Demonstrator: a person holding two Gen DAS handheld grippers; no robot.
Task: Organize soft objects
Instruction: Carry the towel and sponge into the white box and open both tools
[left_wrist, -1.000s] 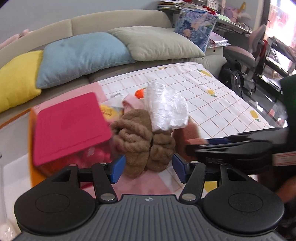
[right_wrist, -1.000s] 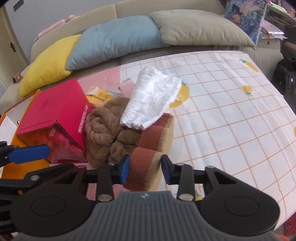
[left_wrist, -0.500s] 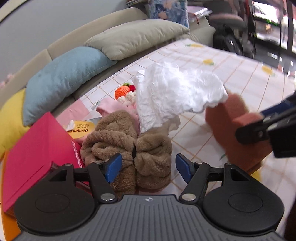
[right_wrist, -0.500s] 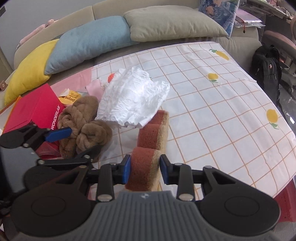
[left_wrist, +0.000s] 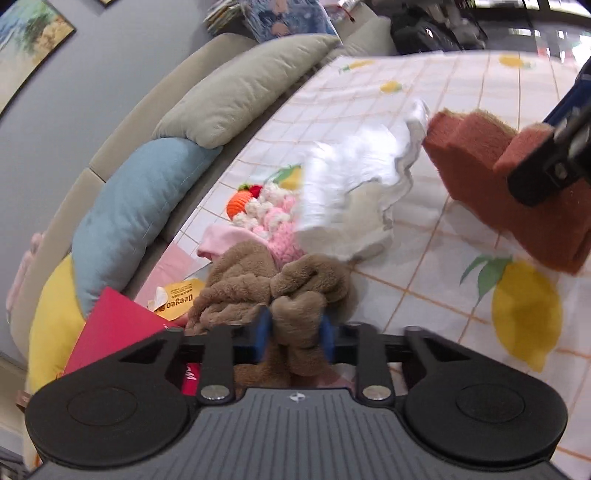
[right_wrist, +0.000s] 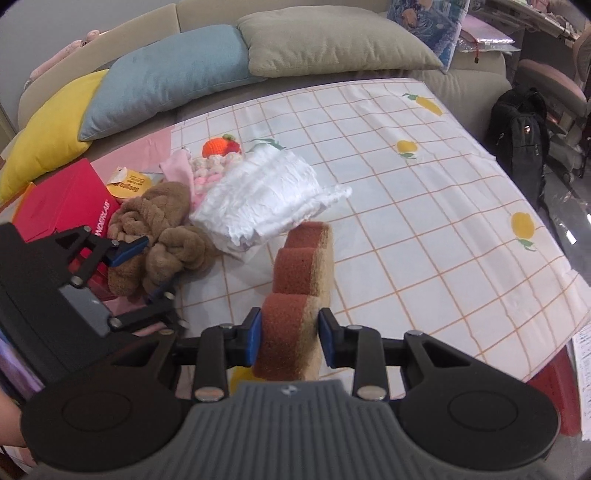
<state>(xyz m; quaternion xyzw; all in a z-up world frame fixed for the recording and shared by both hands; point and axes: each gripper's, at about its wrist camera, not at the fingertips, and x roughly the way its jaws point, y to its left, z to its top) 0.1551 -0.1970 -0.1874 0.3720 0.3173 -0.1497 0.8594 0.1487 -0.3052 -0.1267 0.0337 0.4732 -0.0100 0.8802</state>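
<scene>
Sponge (right_wrist: 301, 291), rust-brown and wavy-edged, clamped at its near lobe between the blue pads of the right hand-held gripper (right_wrist: 290, 338); its far lobes reach toward the white crumpled diaper (right_wrist: 266, 195). Left hand-held gripper (left_wrist: 295, 332): its jaws have just been closing and now pinch a fold of the brown plush towel (left_wrist: 273, 284), the pads pressing into the pile. In the right wrist view this towel lies bunched at the left of the lemon-print checked tablecloth (right_wrist: 424, 206), touching the diaper's near left corner. Behind the towel: a pink-and-cream crocheted item (right_wrist: 212, 166) and an orange crocheted fruit (right_wrist: 218, 147), just beside each other. Left of the towel: a red box (right_wrist: 62, 199) and a yellow packet (right_wrist: 129, 184). Along the far edge, a sofa carries yellow (right_wrist: 51, 129), blue (right_wrist: 166, 74) and grey-green (right_wrist: 332, 40) cushions in a row.
</scene>
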